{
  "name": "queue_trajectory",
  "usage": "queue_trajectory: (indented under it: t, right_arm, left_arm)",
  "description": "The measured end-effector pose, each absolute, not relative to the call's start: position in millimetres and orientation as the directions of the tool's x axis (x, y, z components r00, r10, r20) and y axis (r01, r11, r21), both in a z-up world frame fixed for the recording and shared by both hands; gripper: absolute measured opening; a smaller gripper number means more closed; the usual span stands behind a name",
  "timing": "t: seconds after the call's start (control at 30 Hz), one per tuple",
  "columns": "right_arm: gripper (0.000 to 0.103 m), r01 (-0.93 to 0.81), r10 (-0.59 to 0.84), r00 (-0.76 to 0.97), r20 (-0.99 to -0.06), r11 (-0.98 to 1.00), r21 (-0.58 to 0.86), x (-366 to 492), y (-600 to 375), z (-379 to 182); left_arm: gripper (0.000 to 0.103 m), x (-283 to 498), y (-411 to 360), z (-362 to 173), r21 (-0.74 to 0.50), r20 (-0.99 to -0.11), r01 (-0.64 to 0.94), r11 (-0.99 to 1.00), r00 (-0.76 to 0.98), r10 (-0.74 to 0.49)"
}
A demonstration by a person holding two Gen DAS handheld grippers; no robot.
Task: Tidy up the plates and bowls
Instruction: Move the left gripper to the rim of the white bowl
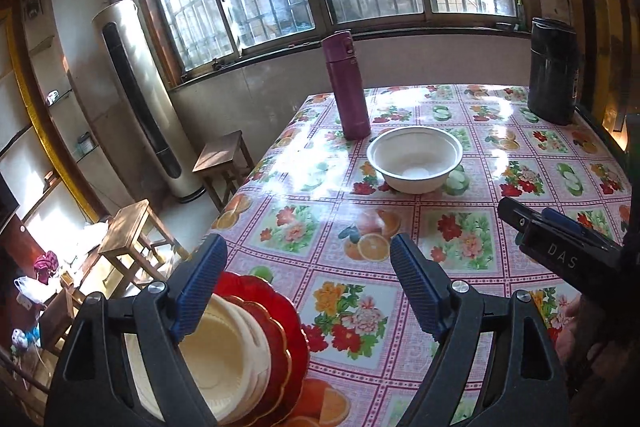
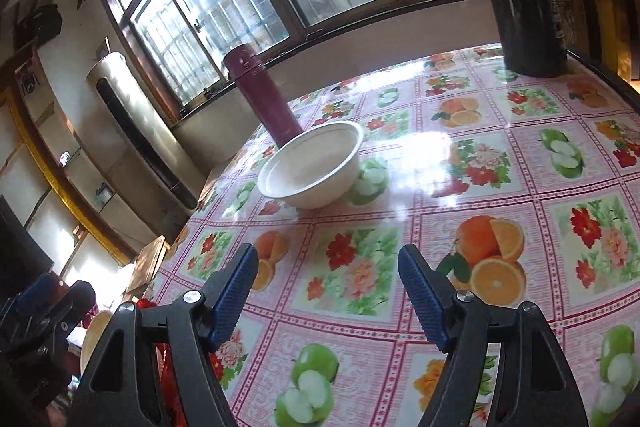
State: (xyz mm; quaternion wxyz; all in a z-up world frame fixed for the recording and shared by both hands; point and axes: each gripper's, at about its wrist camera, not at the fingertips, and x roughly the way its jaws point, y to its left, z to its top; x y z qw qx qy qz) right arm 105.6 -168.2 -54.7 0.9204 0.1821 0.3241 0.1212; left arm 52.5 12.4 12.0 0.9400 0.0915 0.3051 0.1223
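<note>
With both the left claw (image 1: 308,283) and right claw (image 2: 328,291) wide open and empty, approach the lone white bowl (image 1: 415,159) mid-table squarely, then nest it, probably, onto the near-edge plate stack (image 1: 256,339).

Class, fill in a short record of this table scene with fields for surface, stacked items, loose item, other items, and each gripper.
surface: table with fruit-and-flower cloth
stacked items: cream plates on red plates, near edge
loose item: white bowl, upright, alone mid-table
other items: maroon flask behind bowl; black container at far corner
left gripper: open, holding nothing
right gripper: open, holding nothing
</note>
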Motion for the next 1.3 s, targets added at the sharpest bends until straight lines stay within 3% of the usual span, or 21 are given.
queue_trajectory:
  t: [0.23,0.57,0.87,1.07,1.3]
  right_arm:
    - [0.077,0.078,0.216,0.799,-0.562,0.889,0.452,114.4,-247.7,-62.2]
    - [0.078,0.179,0.207,0.779,-0.592,0.831,0.527,121.9,-286.5,-75.7]
    - [0.078,0.179,0.219,0.752,-0.621,0.839,0.514,127.5,-277.2,-84.1]
    - [0.078,0.171,0.226,0.743,-0.630,0.846,0.505,130.8,-272.6,-88.7]
    - [0.078,0.063,0.314,0.787,-0.532,0.816,0.574,137.1,-262.9,-85.6]
  left_arm:
    - [0.084,77.3,-27.9,7.2,0.273,-0.566,-0.114,0.955,0.784,0.255]
    - [0.084,143.1,-48.8,-12.6,0.219,-0.638,-0.118,0.969,0.734,0.233]
    - [0.084,227.0,24.1,-31.0,-0.012,-0.768,-0.308,0.951,0.612,0.188]
    - [0.084,259.3,55.9,-58.4,-0.220,-0.835,-0.377,0.900,0.550,0.027]
    - [0.084,279.8,61.6,-69.2,-0.303,-0.842,-0.388,0.871,0.537,-0.053]
